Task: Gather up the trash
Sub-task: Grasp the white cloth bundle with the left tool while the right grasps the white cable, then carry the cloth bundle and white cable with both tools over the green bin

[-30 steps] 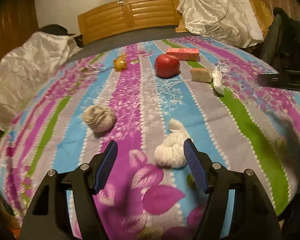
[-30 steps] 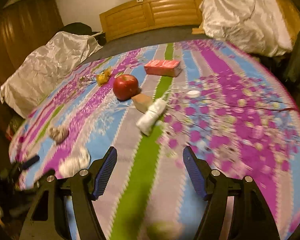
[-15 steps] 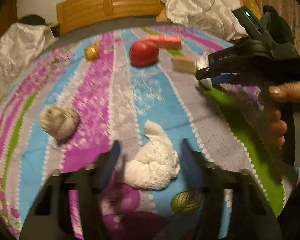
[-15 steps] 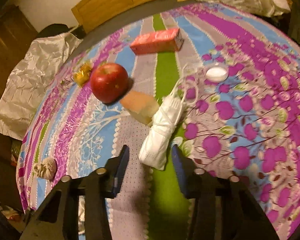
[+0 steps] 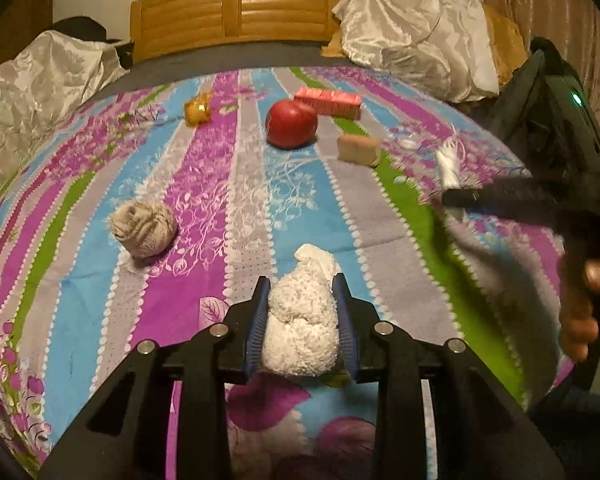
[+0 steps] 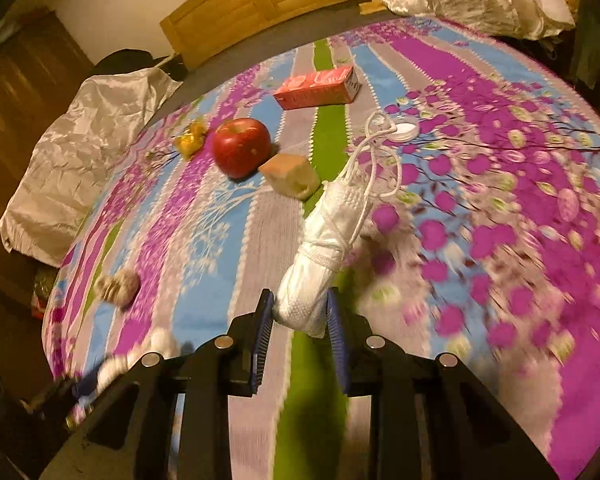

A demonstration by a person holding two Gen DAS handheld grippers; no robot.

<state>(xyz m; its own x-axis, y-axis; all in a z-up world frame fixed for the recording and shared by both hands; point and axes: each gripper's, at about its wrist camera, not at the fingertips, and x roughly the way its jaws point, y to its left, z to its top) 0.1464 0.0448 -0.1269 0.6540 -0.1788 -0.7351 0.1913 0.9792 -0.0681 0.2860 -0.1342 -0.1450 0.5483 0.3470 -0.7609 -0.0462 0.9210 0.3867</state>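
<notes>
Both jaw pairs have narrowed since a second ago: the left hand-held gripper (image 5: pixel 302 316) is closing on the fluffy white wad (image 5: pixel 302 322), the right hand-held gripper (image 6: pixel 298 318) pinches the string-tied white bundle (image 6: pixel 326 240) (both on the bed (image 5: pixel 236 184)), so the grey wad (image 5: pixel 143 229) and yellow wrapper (image 5: pixel 198 111) remain uncollected.

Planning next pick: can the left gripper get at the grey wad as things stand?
Probably not yet. The left gripper is closing on the white fluffy wad, so its jaws are occupied. The path itself looks free: the grey wad lies alone on bare bedspread, ahead and left.
</notes>
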